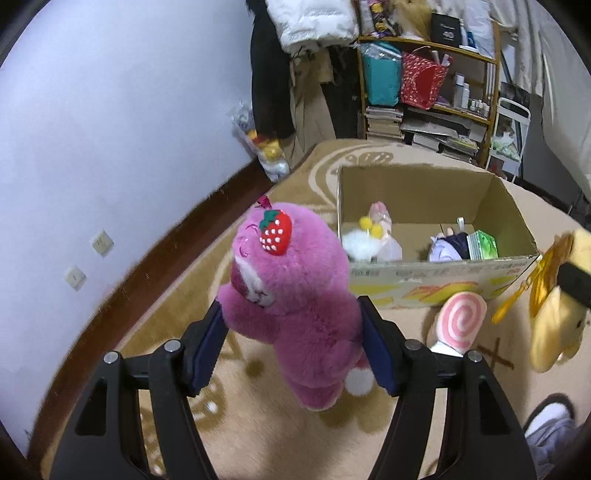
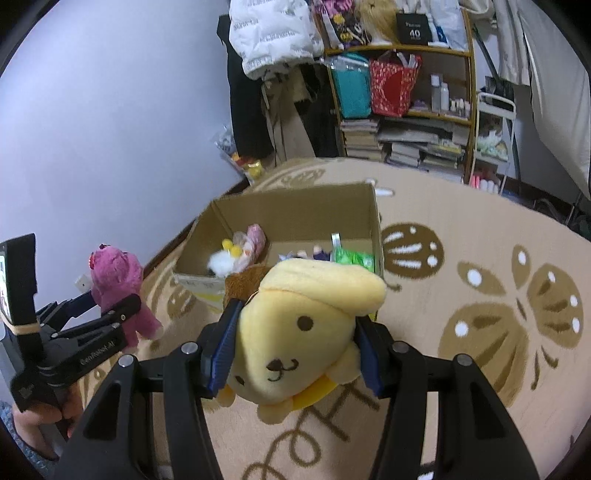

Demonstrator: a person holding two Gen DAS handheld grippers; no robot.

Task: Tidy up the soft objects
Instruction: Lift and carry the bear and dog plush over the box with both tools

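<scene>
My left gripper [image 1: 291, 328] is shut on a pink plush bear [image 1: 291, 295] with a strawberry on its head, held above the carpet; it also shows in the right wrist view [image 2: 118, 284]. My right gripper [image 2: 295, 332] is shut on a yellow plush dog [image 2: 306, 325], also seen at the right edge of the left wrist view [image 1: 557, 310]. An open cardboard box [image 1: 417, 192] stands ahead on the carpet and holds several small soft toys, among them a white fluffy one [image 1: 360, 242] and a green packet [image 1: 482, 245]. A pink swirl plush [image 1: 460, 321] lies on the carpet before the box.
A patterned beige carpet [image 2: 480, 295] covers the floor. A wooden shelf [image 2: 406, 92] with books, bags and bottles stands behind the box, with hanging clothes [image 2: 273, 33] to its left. A wall [image 1: 110, 129] runs along the left. A bag of toys [image 1: 266, 147] leans there.
</scene>
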